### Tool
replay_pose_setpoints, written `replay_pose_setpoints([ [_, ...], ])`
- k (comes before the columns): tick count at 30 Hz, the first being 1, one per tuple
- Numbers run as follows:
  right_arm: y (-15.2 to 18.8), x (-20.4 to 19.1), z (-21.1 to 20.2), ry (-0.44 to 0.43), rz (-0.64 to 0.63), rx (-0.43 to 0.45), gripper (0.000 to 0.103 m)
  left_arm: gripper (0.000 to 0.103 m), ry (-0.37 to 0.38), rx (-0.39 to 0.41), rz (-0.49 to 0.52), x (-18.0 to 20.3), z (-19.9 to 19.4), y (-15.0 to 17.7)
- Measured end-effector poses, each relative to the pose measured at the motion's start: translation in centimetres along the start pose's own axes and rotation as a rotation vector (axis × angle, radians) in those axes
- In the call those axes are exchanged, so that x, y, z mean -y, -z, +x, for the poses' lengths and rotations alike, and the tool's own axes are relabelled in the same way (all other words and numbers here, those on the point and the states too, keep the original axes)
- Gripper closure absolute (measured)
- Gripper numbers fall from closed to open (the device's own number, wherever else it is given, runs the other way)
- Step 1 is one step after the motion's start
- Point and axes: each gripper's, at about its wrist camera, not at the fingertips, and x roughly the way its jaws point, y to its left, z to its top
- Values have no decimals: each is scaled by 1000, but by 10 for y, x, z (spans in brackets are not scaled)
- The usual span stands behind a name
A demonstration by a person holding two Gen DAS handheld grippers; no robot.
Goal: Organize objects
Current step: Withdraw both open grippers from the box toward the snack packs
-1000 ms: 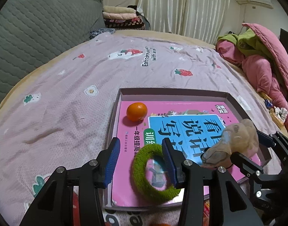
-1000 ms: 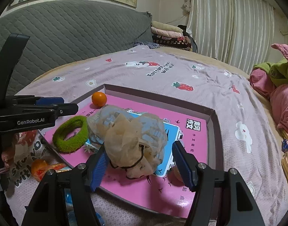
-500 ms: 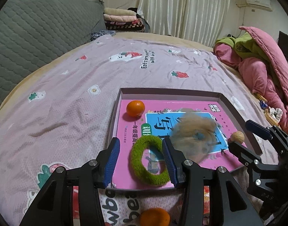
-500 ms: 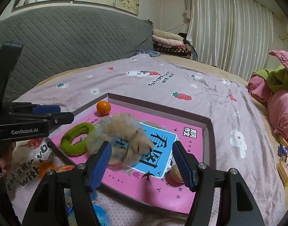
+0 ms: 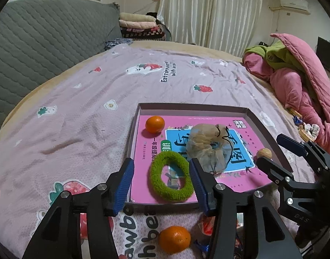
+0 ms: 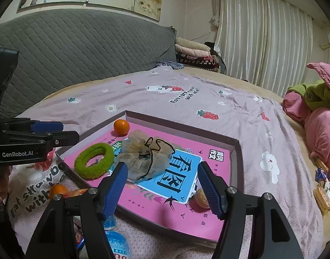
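A shallow box (image 5: 193, 108) (image 6: 236, 151) lined with a pink book lies on the bed. In it are a tangerine (image 5: 155, 124) (image 6: 121, 127), a green fuzzy hair ring (image 5: 171, 176) (image 6: 93, 160), a beige mesh scrunchie (image 5: 208, 146) (image 6: 146, 154) and a walnut (image 5: 264, 153) (image 6: 202, 198). My left gripper (image 5: 161, 185) is open and empty, just short of the box's near edge, around the green ring in the picture. My right gripper (image 6: 162, 186) is open and empty above the box's near edge, with the scrunchie lying just beyond it.
A second tangerine (image 5: 174, 239) (image 6: 57, 191), snack wrappers (image 5: 208, 226) and a blue-lidded container (image 6: 118, 245) lie on the bed in front of the box. A pink and green quilt pile (image 5: 294, 82) is at the right. A grey quilted headboard (image 6: 78, 54) is at the left.
My right gripper has let go of the mesh scrunchie, which dropped onto the book in the box. Both grippers have drawn back and up from the box.
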Motion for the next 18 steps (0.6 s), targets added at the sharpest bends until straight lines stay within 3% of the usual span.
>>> replay_pose_setpoints([
  [4,0,0,-3,1,1,8,36,42,3,5,0,2,-6,1],
  [8,0,0,-8,-1,1,23,28,39,-5,16,15,6,-12,3],
  [18,2,-3,-20,7,3,44,27,34,4,33,23,13,-30,11],
])
